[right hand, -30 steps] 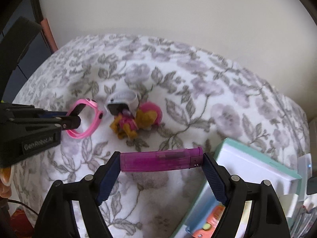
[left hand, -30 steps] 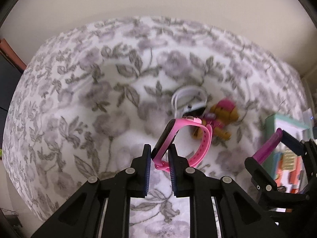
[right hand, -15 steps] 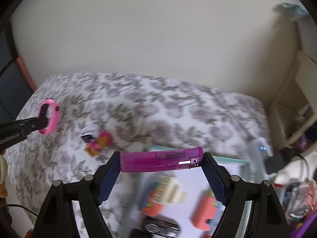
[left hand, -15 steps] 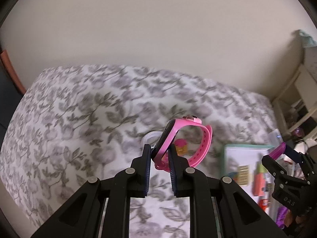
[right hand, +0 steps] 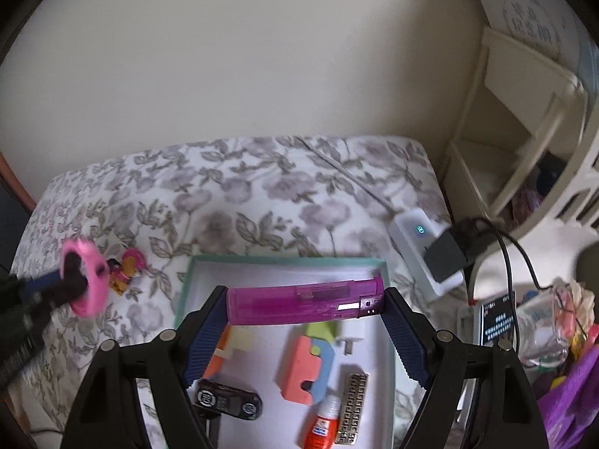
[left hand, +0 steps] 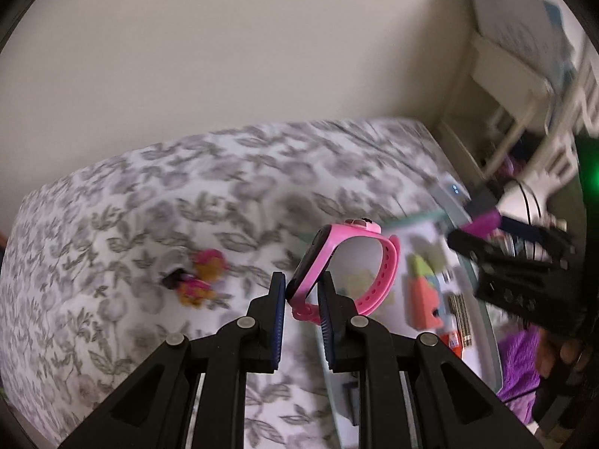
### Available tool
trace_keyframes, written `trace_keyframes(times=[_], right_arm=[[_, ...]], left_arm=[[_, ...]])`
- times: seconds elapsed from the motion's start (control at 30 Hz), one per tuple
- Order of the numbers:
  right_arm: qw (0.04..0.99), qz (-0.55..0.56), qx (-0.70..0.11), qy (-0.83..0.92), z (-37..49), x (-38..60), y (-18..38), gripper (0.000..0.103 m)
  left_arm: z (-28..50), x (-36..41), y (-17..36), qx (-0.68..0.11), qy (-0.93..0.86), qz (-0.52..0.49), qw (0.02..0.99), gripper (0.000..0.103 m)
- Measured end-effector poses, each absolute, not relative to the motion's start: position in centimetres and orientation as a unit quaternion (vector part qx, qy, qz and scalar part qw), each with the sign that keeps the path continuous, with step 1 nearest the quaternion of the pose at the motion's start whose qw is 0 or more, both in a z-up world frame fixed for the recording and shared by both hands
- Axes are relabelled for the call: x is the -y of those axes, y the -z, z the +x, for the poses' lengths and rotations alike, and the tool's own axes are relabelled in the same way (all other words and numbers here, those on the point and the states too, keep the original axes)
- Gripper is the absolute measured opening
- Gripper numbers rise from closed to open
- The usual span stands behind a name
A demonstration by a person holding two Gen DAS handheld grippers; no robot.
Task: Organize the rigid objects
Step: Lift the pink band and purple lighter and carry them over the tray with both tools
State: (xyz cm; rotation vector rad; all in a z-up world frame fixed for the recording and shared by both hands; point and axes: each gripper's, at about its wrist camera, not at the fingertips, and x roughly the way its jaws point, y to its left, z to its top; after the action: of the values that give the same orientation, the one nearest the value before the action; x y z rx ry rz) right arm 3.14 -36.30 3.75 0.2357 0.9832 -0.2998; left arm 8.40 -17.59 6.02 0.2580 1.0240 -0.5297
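- The left tongs (left hand: 301, 292) stand narrow, their blue ribbed pads pinching the dark face of a pink rubbery wristwatch with a looped, holed strap (left hand: 348, 262), held in the air over the bed's near side
- The right tongs (right hand: 305, 308) stand wide, clamped end to end on a translucent purple plastic lighter (right hand: 305, 301), lying crosswise above the tray
- The shallow white tray with a mint-green rim (right hand: 284, 260) rests on the floral grey-and-white bedspread (right hand: 262, 187); its right edge sits close to a white power bank with a lit blue mark (right hand: 415, 235) and a cream shelf unit
- Bare bedspread lies open behind and left of the tray, where a small pink-and-orange toy figure (left hand: 204, 277) sits
- Against a second ago, both tongs are higher and further right: the tray, then at the picture's edge, is now beneath the lighter
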Motion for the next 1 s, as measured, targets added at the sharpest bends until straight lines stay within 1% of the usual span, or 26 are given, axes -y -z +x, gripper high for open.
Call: trace_keyframes(times=[0.23, 0.47, 0.57, 1.0], right_arm=[[0.85, 0.13, -0.493, 0.135, 2.6, 37.6, -1.7, 0.083], [0.832, 0.141, -0.523, 0.122, 3.1, 37.9, 1.0, 0.083], [0.825, 0.138, -0.536, 0.117, 3.3, 37.8, 2.0, 0.083], [0.804, 0.134, -0.569, 0.107, 3.8, 37.5, 4.6, 0.083]], left_arm=[[4.7, 22.8, -1.9, -0.502, 0.276, 0.198, 0.795, 0.018], [2.8, 25.0, 1.4, -0.514, 0.275, 0.249, 0.774, 0.018], [2.7, 25.2, 2.4, -0.526, 0.274, 0.25, 0.765, 0.018], [3.0, 25.2, 4.2, -0.536, 0.258, 0.255, 0.763, 0.018]])
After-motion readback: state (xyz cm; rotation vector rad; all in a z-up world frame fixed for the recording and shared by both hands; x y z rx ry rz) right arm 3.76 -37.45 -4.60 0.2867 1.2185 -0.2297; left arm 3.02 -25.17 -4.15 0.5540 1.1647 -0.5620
